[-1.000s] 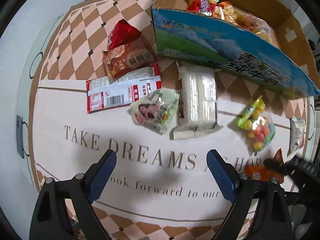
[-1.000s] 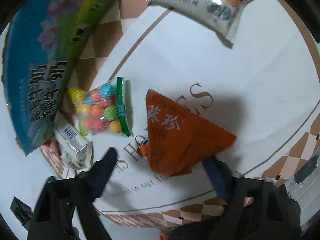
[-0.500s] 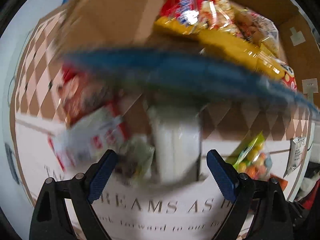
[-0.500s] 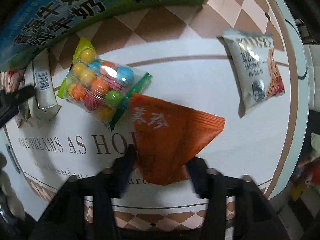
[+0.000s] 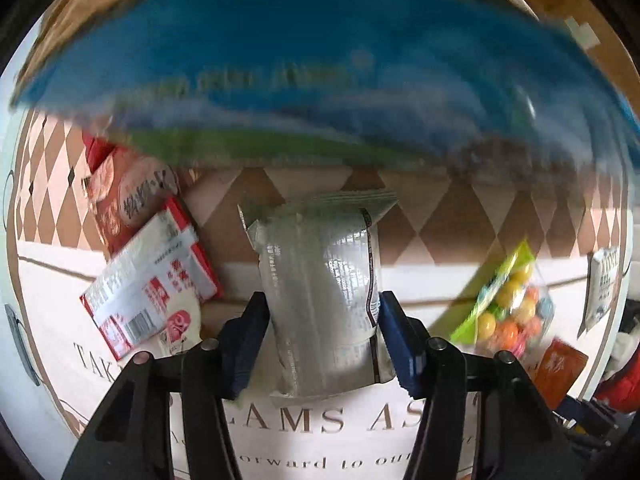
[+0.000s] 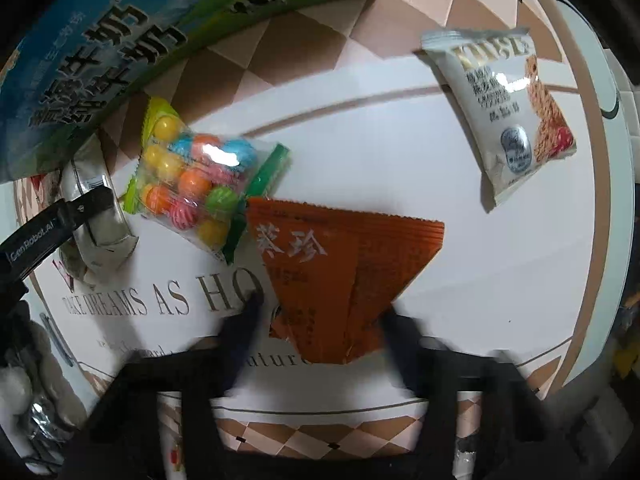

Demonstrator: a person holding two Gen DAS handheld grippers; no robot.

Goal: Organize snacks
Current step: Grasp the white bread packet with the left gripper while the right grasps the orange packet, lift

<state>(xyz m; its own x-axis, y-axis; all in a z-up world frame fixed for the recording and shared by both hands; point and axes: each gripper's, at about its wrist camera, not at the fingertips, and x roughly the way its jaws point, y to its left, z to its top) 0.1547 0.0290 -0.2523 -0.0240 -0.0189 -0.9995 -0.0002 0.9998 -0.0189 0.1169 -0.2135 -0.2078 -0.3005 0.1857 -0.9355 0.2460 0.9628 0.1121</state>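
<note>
A: Where's the silver packet?

B: Between the left claw fingers, its long axis running straight ahead, fingers closed against both sides. The box looms directly ahead and above.

A: And the right claw?

B: Its fingers flank the near tip of the orange packet on the bench; blurred, so grip is unclear. Candy bag lies ahead-left.

A table with a white lettered middle and brown diamond border carries a blue carton far left, a candy bag beside an orange packet, and a white packet far right.
</note>
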